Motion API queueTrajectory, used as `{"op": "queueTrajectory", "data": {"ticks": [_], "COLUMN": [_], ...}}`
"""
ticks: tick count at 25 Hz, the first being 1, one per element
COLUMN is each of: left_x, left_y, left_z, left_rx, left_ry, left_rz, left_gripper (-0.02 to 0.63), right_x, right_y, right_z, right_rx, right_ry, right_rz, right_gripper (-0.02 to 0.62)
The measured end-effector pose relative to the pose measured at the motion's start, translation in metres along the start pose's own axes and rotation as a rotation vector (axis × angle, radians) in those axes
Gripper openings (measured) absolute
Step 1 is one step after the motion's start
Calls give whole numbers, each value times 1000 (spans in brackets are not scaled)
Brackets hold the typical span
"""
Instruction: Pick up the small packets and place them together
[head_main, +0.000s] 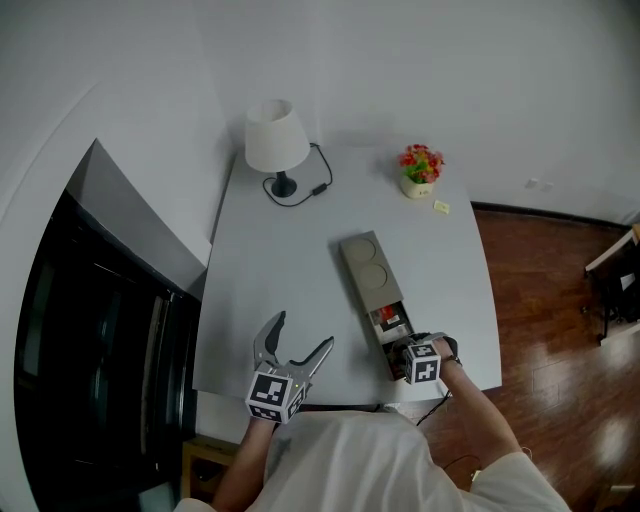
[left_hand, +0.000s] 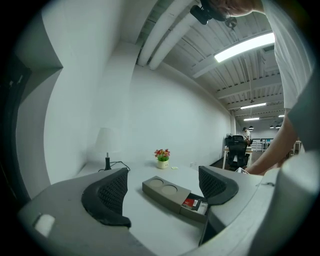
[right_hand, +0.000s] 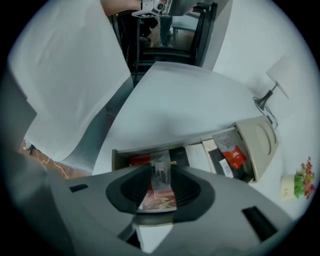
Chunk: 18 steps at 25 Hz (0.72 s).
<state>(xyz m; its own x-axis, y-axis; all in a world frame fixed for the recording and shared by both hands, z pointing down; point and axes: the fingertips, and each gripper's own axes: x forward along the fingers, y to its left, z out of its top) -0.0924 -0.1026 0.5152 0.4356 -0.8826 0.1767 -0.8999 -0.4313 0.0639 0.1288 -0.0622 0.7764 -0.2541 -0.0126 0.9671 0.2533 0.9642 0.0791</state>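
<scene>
A white desk carries a long grey tray lying slantwise near its right edge, with two round hollows at its far end and an open compartment at its near end. The right gripper points steeply down into that near end, and in the right gripper view its jaws are pressed onto a small packet, pinching it upright between the pads just above the compartment. Under and beside it, more packets lie in the tray: a red one at the near end, then dark and white ones, and a grey packet with a red patch close to the lid part. The head view shows that red patch just past the right gripper. The left gripper is over the desk's near edge, well left of the tray, pointing roughly level across the desk; its jaws stand spread with nothing between them, the tray showing in the gap beyond. At the far side of the desk stand a white lamp with a looped black cord and a small pot of flowers, with a small yellowish slip lying just beside the pot.
</scene>
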Motion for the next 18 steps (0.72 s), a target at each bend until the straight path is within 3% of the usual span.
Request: {"op": "queueTrajectory", "data": {"ticks": [2, 7, 12, 18], "left_x": [0, 3, 6, 6], "left_y": [0, -3, -3, -1], "left_z": [0, -3, 0, 0], "left_rx": [-7, -10, -8, -14], "left_ry": [0, 6, 1, 1], "left_rz": [-1, -15, -20, -11], "left_gripper": [442, 442, 442, 442], "right_x": [-6, -15, -42, -92], "right_y": [-5, -8, 0, -13], "right_z": [1, -1, 7, 19], "right_rx": [13, 65, -18, -33], "right_ry": [-15, -48, -50, -117], "right_rz": [-43, -33, 6, -21], "right_gripper": [3, 3, 3, 3]}}
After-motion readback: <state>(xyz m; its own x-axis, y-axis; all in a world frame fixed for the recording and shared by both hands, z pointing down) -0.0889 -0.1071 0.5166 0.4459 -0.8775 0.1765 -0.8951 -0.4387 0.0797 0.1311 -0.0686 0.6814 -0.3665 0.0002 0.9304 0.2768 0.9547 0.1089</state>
